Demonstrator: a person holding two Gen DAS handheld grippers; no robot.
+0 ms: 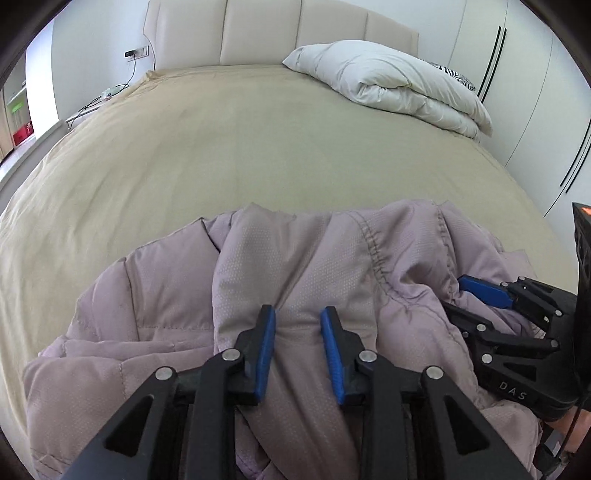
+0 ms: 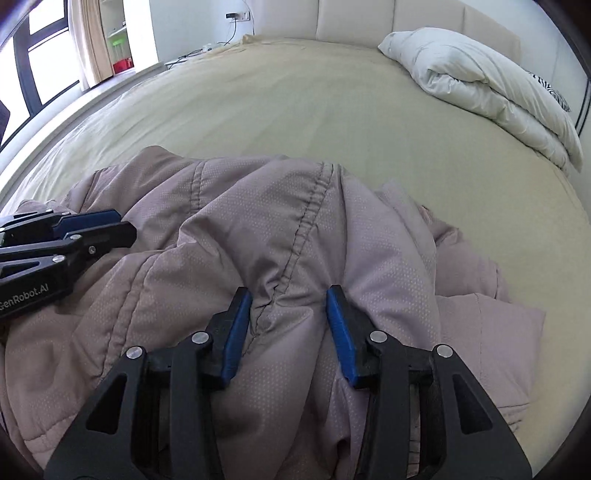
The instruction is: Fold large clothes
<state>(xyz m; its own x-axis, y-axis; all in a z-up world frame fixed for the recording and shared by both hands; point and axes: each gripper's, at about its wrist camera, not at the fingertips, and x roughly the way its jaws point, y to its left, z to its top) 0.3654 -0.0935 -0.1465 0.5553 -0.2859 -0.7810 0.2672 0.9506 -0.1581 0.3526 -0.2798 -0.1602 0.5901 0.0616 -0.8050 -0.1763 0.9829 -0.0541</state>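
A mauve padded jacket (image 1: 303,266) lies crumpled at the near edge of the bed; it also fills the lower right wrist view (image 2: 258,221). My left gripper (image 1: 297,314) presses into it with a thick fold of jacket between its blue pads, jaws partly apart and pinching the fabric. My right gripper (image 2: 290,295) likewise has a seamed fold bunched between its pads. Each gripper shows in the other's view: the right one (image 1: 480,291) at the right, the left one (image 2: 110,225) at the left.
The bed (image 1: 229,147) has a tan sheet stretching away from the jacket. A folded white duvet (image 1: 399,81) lies at the far right by the padded headboard (image 1: 258,29). A wardrobe (image 1: 535,92) stands on the right, a bedside table with cables (image 1: 96,103) on the left.
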